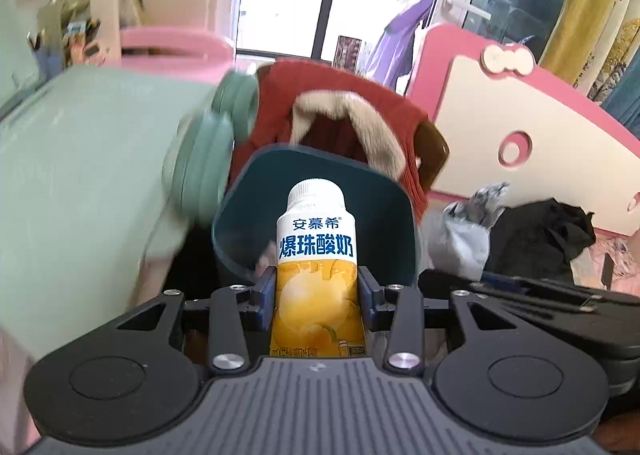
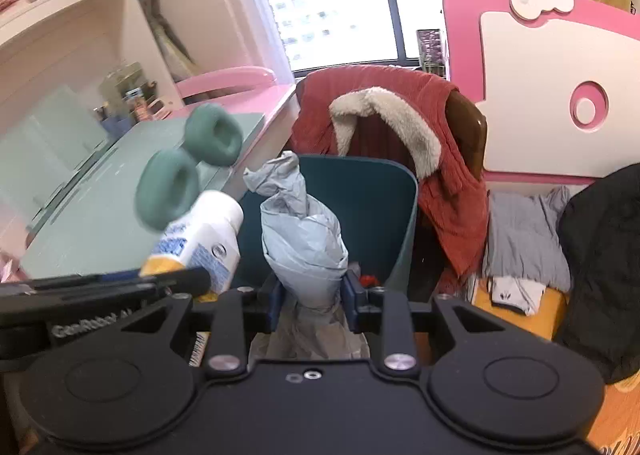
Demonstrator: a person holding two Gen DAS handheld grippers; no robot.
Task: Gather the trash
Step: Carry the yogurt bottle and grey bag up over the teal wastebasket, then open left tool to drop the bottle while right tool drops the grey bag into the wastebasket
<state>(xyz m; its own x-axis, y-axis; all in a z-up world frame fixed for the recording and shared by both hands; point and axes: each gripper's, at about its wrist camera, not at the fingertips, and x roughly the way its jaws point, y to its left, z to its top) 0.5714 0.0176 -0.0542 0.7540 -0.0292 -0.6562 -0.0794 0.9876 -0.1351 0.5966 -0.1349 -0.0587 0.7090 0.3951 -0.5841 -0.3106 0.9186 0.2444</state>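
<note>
left gripper (image 1: 316,291): yogurt bottle (image 1: 316,267) clamped between jaws | bin (image 1: 392,223) beyond

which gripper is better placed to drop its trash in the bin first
Probably the right gripper: its crumpled grey paper is already in front of the dark teal bin opening. The left gripper holds its yogurt drink bottle slightly further back.

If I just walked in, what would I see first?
First the yogurt bottle with its yellow label, pinched in the left tool just in front of the dark teal bin. Then the crumpled grey bag held in the right tool at the same bin. Behind the bin a red jacket with a fluffy collar hangs over a chair.
</note>
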